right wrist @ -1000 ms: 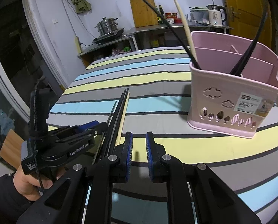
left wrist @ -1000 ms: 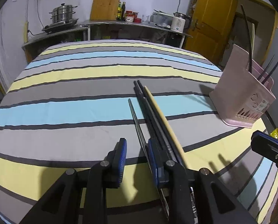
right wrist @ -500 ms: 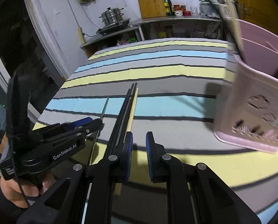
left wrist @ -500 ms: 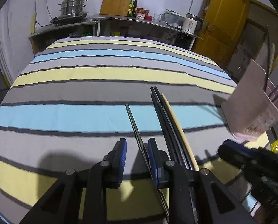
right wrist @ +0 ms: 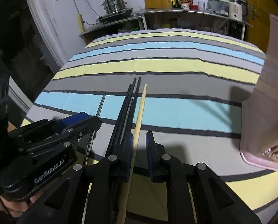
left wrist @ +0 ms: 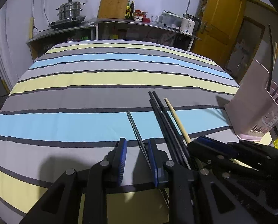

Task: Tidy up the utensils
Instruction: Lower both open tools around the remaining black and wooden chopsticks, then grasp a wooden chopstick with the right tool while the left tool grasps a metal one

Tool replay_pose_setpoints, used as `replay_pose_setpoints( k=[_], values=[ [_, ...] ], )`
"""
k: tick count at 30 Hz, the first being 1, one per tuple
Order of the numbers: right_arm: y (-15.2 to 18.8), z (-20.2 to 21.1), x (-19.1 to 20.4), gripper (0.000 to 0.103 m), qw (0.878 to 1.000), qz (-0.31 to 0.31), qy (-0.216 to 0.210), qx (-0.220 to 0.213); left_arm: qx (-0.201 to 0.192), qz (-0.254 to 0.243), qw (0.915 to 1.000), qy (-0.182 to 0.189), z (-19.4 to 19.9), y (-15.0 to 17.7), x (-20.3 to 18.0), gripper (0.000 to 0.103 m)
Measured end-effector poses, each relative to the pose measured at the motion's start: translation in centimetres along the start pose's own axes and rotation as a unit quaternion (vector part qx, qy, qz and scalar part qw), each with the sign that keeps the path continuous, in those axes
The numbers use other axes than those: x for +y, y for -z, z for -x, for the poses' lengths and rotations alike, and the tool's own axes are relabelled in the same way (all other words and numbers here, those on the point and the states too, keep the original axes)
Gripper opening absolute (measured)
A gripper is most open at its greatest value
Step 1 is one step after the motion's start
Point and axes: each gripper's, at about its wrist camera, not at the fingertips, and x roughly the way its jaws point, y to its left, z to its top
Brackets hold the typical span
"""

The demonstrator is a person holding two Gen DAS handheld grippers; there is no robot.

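Both hand-held grippers are narrowly parted, gripping nothing. The left hand-held gripper [left wrist: 137,155] straddles the metal chopstick [left wrist: 136,130]; the right hand-held gripper [right wrist: 140,147] straddles the wooden chopstick [right wrist: 140,112], probably for sorting into the pink utensil basket [left wrist: 251,108] at right.

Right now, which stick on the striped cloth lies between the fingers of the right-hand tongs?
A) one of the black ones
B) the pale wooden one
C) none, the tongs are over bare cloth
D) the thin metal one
B: in the right wrist view the pale wooden chopstick runs between the open fingers of the right tongs, while the black chopsticks lie just outside its left finger and the thin metal one lies farther left.
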Motion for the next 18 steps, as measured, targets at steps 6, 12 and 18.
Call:
replay_pose_setpoints(
  k=[6, 12, 18],
  values=[
    [-0.2, -0.1, 0.2, 0.009, 1.0, 0.016, 0.021, -0.003, 0.003, 0.007, 1.0, 0.006, -0.2, -0.4, 0.6, 0.019],
    [0.4, 1.1, -2.2, 0.009, 0.999, -0.036, 0.021, 0.0, 0.009, 0.033, 0.9991, 0.025, 0.4, -0.1, 2.3, 0.015],
    [-0.9, 0.5, -2.2, 0.011, 0.999, -0.035, 0.02, 0.004, 0.023, 0.053, 0.9977, 0.036, -0.6, -1.5, 2.5, 0.015]
  ],
)
